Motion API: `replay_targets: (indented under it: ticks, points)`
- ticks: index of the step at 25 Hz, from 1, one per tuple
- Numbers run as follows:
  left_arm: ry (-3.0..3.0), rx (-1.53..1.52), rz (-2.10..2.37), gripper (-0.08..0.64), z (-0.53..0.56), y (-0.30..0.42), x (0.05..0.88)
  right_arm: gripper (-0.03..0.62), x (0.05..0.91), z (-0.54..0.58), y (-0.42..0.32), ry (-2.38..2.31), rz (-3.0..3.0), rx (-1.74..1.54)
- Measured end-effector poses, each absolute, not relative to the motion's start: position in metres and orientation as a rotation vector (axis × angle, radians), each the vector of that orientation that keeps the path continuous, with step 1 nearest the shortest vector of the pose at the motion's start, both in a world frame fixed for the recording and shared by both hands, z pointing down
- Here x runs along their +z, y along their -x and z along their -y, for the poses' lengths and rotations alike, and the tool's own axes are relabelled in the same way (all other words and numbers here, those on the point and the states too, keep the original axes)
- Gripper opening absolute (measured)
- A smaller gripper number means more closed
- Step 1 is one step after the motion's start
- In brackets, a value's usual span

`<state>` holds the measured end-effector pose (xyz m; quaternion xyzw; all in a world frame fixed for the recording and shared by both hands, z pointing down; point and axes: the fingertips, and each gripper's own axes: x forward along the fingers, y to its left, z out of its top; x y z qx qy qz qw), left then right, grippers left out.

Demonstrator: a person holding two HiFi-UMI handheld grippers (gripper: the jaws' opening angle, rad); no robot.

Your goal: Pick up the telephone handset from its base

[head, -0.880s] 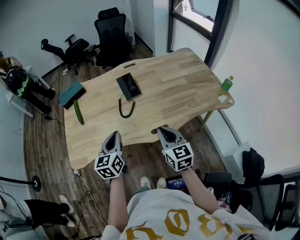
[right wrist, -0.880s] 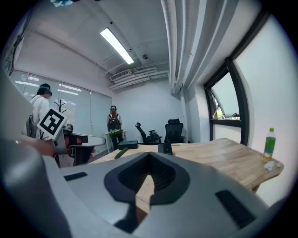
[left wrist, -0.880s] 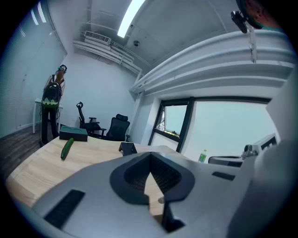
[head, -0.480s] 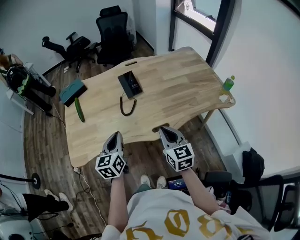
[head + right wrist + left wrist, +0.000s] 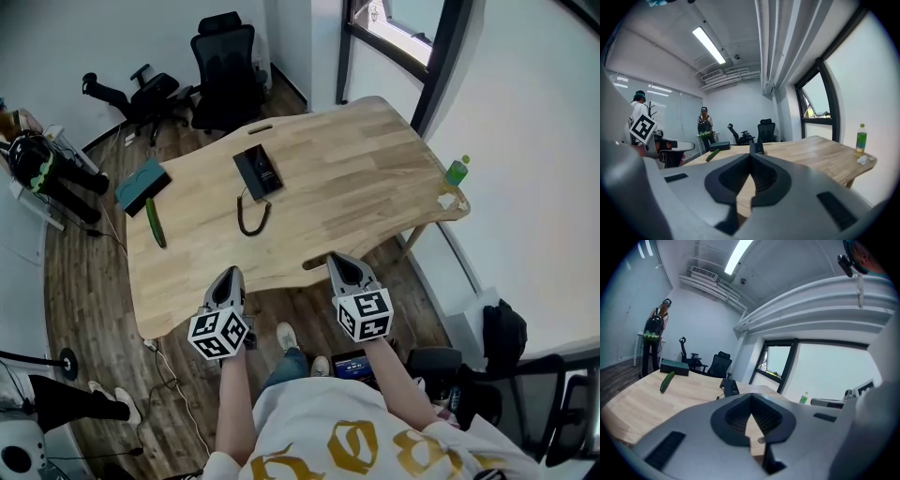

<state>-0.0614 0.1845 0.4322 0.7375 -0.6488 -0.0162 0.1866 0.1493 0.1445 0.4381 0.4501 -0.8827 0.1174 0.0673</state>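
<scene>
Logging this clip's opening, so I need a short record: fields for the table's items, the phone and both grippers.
table: wooden, curved front edge
telephone: black, far-left area, untouched
cord: loops from telephone toward the person
cucumber: left side, near teal box
green bottle: right corner
left gripper: shut, empty, by front edge
right gripper: shut, empty, by front edge

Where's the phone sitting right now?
In the head view the phone lies left of centre on the table, its coiled cord trailing toward the person, right of the teal box and cucumber.
</scene>
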Motion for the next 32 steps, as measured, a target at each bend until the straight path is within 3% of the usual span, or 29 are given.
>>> replay_targets:
  ticks: [21,32]
  points:
    - [-2.185,-0.06,1.551,0.006,0.05,0.107,0.454,0.005,0.466,0.055,-0.07,-1.39,2.531,0.438]
    - [-2.161,-0.071,1.502,0.006,0.105,0.149,0.467,0.005,0.469,0.092,-0.023,-1.348,2.512,0.428]
